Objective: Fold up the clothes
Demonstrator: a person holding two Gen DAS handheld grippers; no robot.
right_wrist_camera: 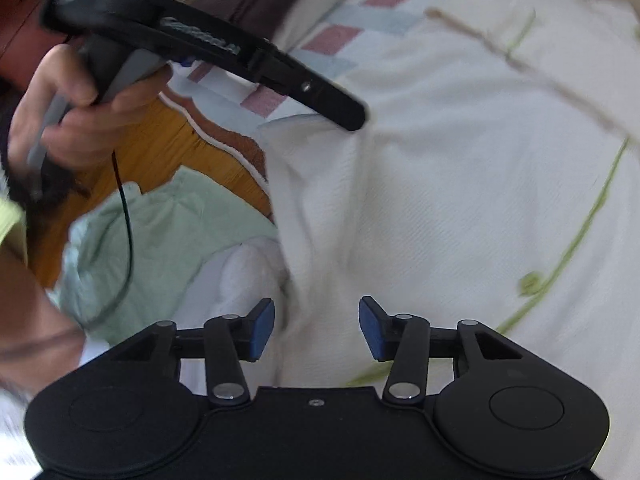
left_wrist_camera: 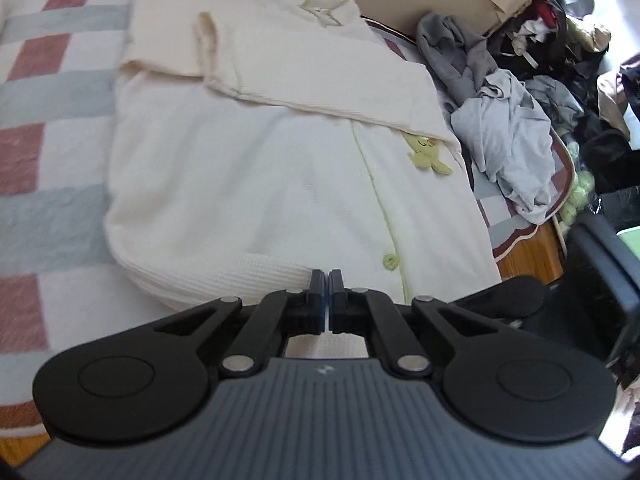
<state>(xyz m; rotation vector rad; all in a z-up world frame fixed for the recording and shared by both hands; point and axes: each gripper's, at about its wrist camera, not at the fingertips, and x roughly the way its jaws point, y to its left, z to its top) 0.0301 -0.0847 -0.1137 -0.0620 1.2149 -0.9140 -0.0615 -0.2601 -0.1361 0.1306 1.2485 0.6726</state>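
We've got the left gripper (left_wrist_camera: 328, 280) closed & empty, right gripper (right_wrist_camera: 316, 326) apart over the cardigan (left_wrist_camera: 280, 168) hem; imo grab both layers b4 folding.

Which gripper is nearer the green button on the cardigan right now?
Left. The left gripper, shut and empty, sits just beside the green button near the cardigan hem. The right gripper, open, is farther off, over the cardigan's edge.
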